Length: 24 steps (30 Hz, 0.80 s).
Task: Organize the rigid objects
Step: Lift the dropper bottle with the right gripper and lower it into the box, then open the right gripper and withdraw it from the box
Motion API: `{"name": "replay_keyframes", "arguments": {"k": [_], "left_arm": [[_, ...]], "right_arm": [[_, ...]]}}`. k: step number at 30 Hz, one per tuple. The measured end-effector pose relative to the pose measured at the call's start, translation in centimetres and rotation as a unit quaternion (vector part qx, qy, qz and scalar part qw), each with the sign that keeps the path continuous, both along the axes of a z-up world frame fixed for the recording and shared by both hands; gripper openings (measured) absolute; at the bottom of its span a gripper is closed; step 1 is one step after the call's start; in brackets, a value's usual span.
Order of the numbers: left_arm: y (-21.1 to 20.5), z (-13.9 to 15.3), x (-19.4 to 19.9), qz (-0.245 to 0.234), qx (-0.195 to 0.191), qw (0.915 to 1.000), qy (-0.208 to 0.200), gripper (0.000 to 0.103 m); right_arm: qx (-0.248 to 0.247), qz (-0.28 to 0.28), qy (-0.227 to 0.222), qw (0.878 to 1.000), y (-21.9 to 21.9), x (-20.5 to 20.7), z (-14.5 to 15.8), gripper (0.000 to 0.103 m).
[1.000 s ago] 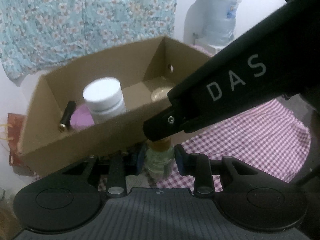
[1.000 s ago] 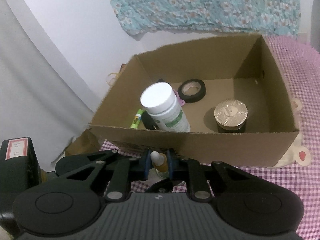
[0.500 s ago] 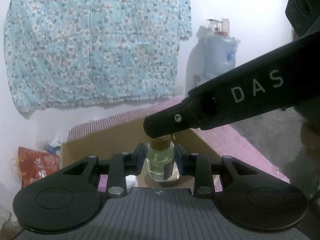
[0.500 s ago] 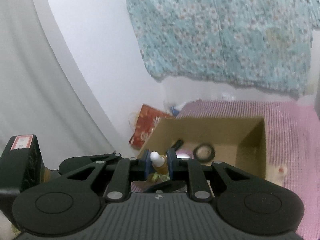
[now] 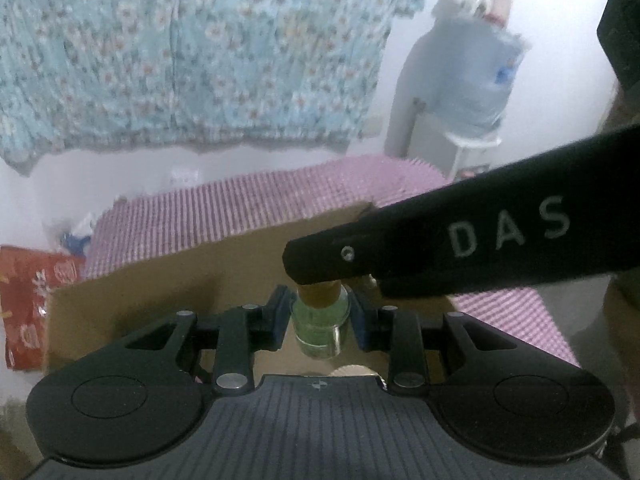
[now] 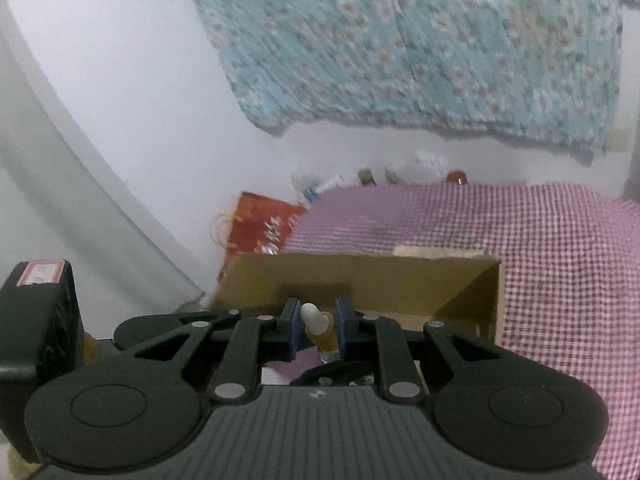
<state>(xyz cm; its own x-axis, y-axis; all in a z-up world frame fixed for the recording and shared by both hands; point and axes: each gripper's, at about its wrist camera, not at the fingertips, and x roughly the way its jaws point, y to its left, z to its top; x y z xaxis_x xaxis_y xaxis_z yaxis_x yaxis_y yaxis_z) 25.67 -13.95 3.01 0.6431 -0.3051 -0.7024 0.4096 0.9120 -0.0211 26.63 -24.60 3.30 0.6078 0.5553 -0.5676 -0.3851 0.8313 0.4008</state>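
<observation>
Our left tool (image 5: 320, 312) is clamped on the glass body of a small upright bottle (image 5: 320, 326); our right tool (image 6: 316, 328) pinches its dropper top (image 6: 316, 326). The cardboard box (image 5: 160, 300) lies just beyond and below both tools.

A small clear bottle (image 5: 320, 330) of pale green liquid with an amber-brown neck sits between the blue pads (image 5: 280, 316) of the black left gripper (image 5: 320, 320). The black right gripper (image 6: 317, 330), lettered "DAS" in white, has blue pads (image 6: 291, 330) either side of the bottle's white tip and amber collar. Beyond the fingers lies a plain brown cardboard box (image 6: 360, 284) on a pink-and-white checked cloth (image 6: 560, 260). To the left of it sits a red printed bag (image 6: 260, 228). Above it, a turquoise floral fabric (image 5: 200, 48) hangs on the white wall (image 6: 120, 80).
</observation>
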Motion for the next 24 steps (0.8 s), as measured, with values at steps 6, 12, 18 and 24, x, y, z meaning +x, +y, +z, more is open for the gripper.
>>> {"name": "replay_keyframes", "arguments": {"k": [6,12,18,24], "left_arm": [[-0.7,-2.0,2.9,0.018,0.015,0.9987,0.046,0.031],[-1.4,-2.7,3.4,0.015,0.030,0.9980,0.055,0.032],[-1.7,-2.1,2.7,0.005,0.033,0.9985,0.042,0.038],[-1.4,0.0,1.4,0.004,0.025,0.9995,0.017,0.057]], "right_arm": [[-0.005,0.005,0.049,0.999,-0.7,3.6,-3.2,0.020],[-0.007,0.013,0.069,0.998,-1.2,4.9,-5.1,0.019],[0.012,0.006,0.071,0.997,-2.2,4.6,-5.1,0.019],[0.038,-0.010,0.055,0.998,-3.8,3.1,-3.0,0.019]]}}
